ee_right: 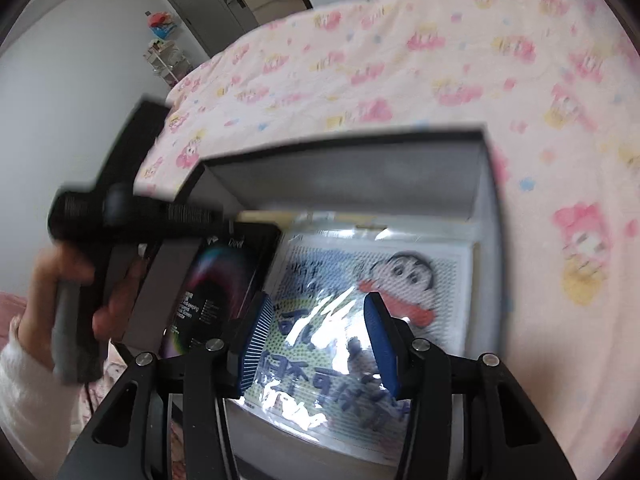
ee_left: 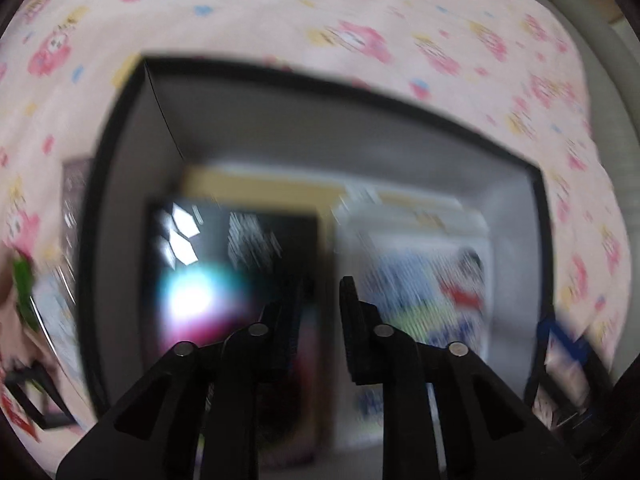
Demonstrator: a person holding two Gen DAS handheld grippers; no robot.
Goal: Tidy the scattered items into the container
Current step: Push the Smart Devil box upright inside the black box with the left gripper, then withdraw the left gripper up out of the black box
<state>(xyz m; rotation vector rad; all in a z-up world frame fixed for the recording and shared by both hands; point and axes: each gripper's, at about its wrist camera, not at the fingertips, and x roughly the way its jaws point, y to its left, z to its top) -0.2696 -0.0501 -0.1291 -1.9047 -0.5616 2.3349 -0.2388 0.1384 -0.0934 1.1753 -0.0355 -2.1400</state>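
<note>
A black-rimmed box with grey inner walls (ee_left: 132, 184) (ee_right: 360, 180) sits on a pink cartoon-print bedspread. Inside lie a black glossy package (ee_left: 224, 264) (ee_right: 224, 280) on the left and a cartoon-print packet in clear plastic (ee_left: 420, 280) (ee_right: 360, 300) on the right. My left gripper (ee_left: 322, 292) hangs over the box, open with a narrow gap and empty; the view is blurred. It also shows in the right wrist view (ee_right: 120, 216), held by a hand. My right gripper (ee_right: 316, 312), with blue pads, is open and empty above the cartoon packet.
The bedspread (ee_right: 400, 60) surrounds the box. Blurred items lie outside the box's left wall (ee_left: 48, 304), and my right gripper's blue pad shows at its right (ee_left: 560, 344). A grey cabinet (ee_right: 208, 4) and a small rack (ee_right: 164, 60) stand by the far wall.
</note>
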